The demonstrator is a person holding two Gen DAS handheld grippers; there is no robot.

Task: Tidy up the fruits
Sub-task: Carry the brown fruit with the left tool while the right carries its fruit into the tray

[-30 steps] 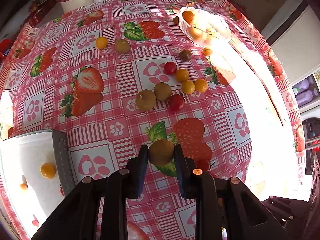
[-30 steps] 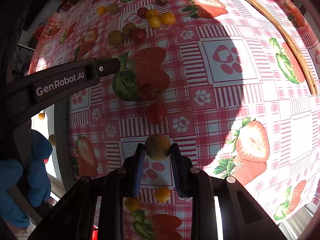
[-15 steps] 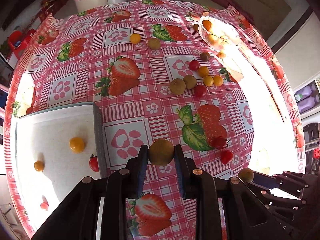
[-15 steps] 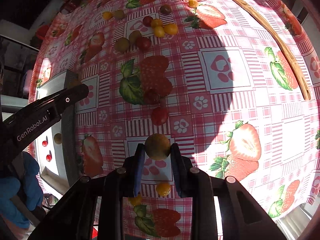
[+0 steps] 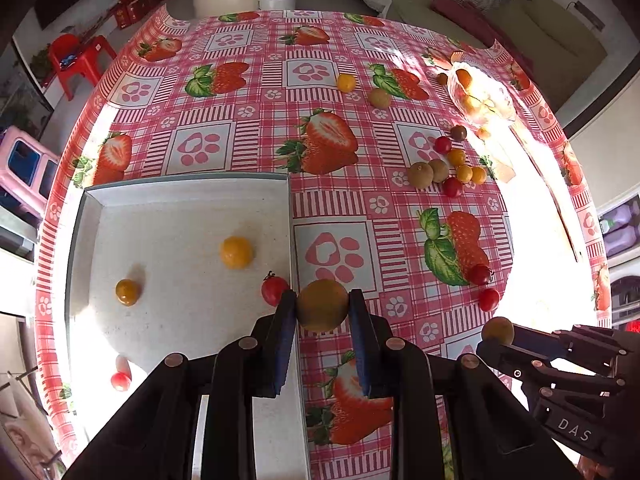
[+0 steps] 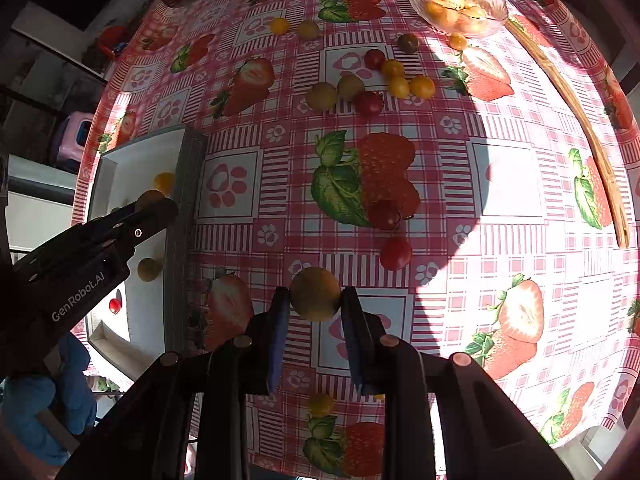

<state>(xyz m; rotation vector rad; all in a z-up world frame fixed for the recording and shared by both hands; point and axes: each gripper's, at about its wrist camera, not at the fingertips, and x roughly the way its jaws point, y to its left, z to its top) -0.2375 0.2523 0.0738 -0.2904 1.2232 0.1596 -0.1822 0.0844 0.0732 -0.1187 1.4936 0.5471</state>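
My left gripper (image 5: pixel 322 312) is shut on a brown-yellow round fruit (image 5: pixel 322 304), held over the right wall of the white tray (image 5: pixel 180 192). The tray holds an orange fruit (image 5: pixel 236 252), a small yellow one (image 5: pixel 127 291) and a red tomato (image 5: pixel 273 289). My right gripper (image 6: pixel 315 304) is shut on a similar yellow-green fruit (image 6: pixel 315 293), above the tablecloth right of the tray (image 6: pixel 188 168). It also shows in the left wrist view (image 5: pixel 497 331).
Loose fruits cluster mid-table (image 5: pixel 440 170) (image 6: pixel 360 84). Two red tomatoes (image 6: pixel 395 253) lie near the strawberry print. A glass bowl (image 5: pixel 480 98) (image 6: pixel 456 4) of fruit stands at the far right. A wooden stick (image 6: pixel 580 120) lies along the right edge.
Both grippers have pulled back and lifted with their fruits. The left one has moved left, over the tray's right wall; more of the tray shows.
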